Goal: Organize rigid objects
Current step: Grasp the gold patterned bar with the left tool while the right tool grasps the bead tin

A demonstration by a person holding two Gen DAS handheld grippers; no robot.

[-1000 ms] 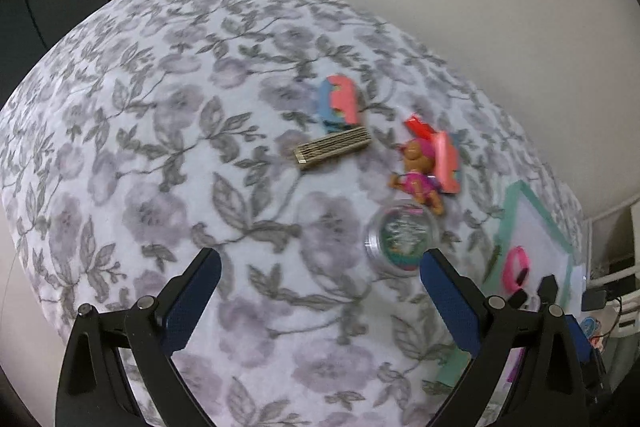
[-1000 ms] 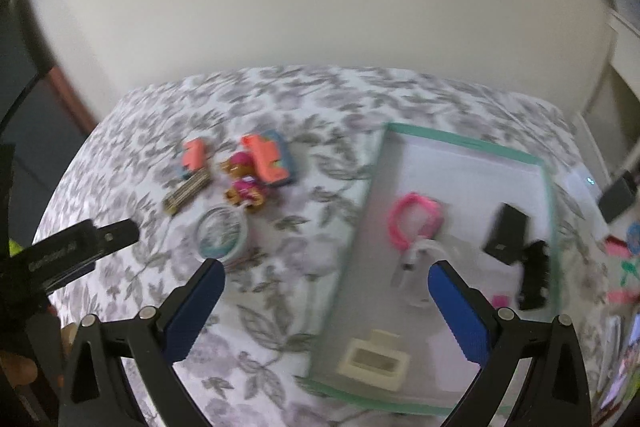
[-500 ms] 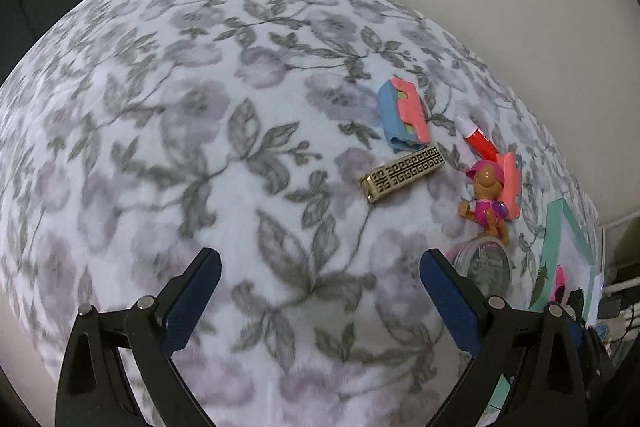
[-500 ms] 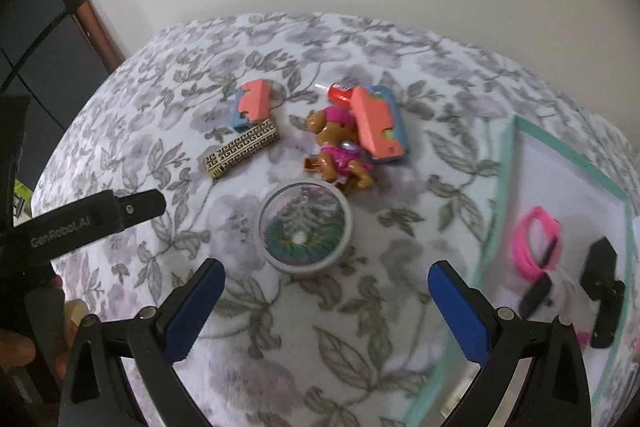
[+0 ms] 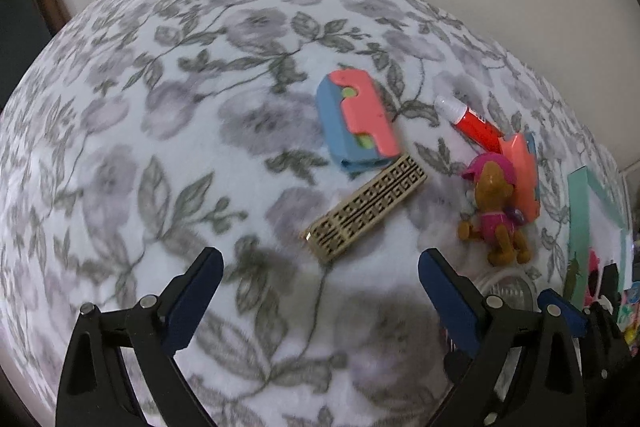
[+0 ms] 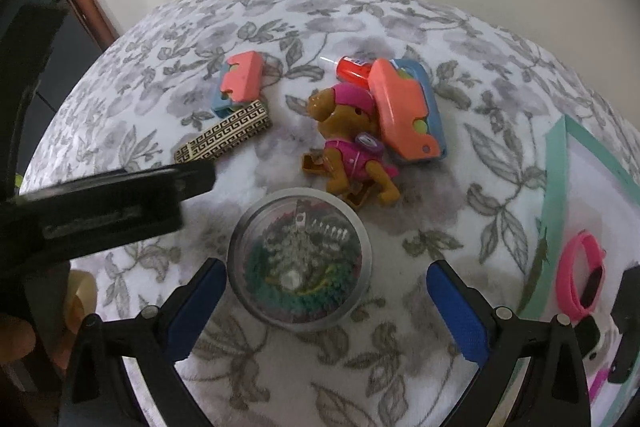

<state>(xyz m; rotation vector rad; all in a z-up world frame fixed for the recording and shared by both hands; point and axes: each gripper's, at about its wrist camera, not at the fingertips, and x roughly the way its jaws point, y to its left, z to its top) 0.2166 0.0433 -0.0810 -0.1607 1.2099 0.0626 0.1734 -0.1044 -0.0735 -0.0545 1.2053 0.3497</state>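
Observation:
Loose items lie on a floral cloth. A patterned gold bar (image 5: 365,207) (image 6: 224,137) lies just ahead of my left gripper (image 5: 320,277), which is open and empty. Behind the bar is a small pink-and-blue block (image 5: 358,121) (image 6: 240,83). A round clear case (image 6: 298,259) lies between the fingers of my right gripper (image 6: 326,291), which is open. Beyond the case are a brown toy dog in pink (image 6: 350,147) (image 5: 494,211), a larger pink-and-blue block (image 6: 408,111) and a red tube (image 5: 470,121).
A white tray with a teal rim (image 6: 556,163) (image 5: 578,211) stands at the right, holding a pink band (image 6: 582,281) and black items. The left gripper's body (image 6: 104,203) crosses the left of the right wrist view. A wall rises behind the table.
My right gripper has moved left, away from the tray, and down to the round case. My left gripper has swung and closed in on the patterned bar.

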